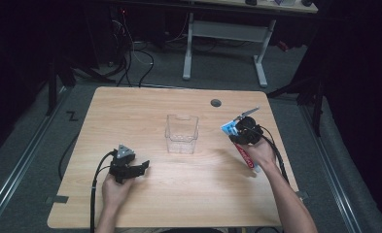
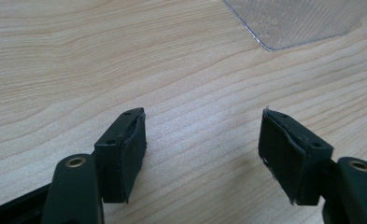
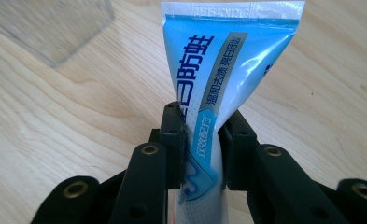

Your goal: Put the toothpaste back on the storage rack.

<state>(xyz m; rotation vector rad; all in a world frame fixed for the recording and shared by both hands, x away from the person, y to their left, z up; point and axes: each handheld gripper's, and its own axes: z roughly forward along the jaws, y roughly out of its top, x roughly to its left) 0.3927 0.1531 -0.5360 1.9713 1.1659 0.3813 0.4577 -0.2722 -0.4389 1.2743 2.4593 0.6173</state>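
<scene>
Container (image 1: 182, 134) mid table (image 1: 179, 204); left tongs (image 1: 142, 167) near-left; toothpaste tube (image 1: 242, 145) in right tongs (image 1: 238, 130), right.

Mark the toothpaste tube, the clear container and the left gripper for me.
Toothpaste tube (image 3: 218, 60): right gripper view, blue printed face below the crimped end.
Clear container (image 1: 182, 138): high view, front wall.
Left gripper (image 2: 202, 140): left gripper view, gap midway between its open fingertips.
</scene>
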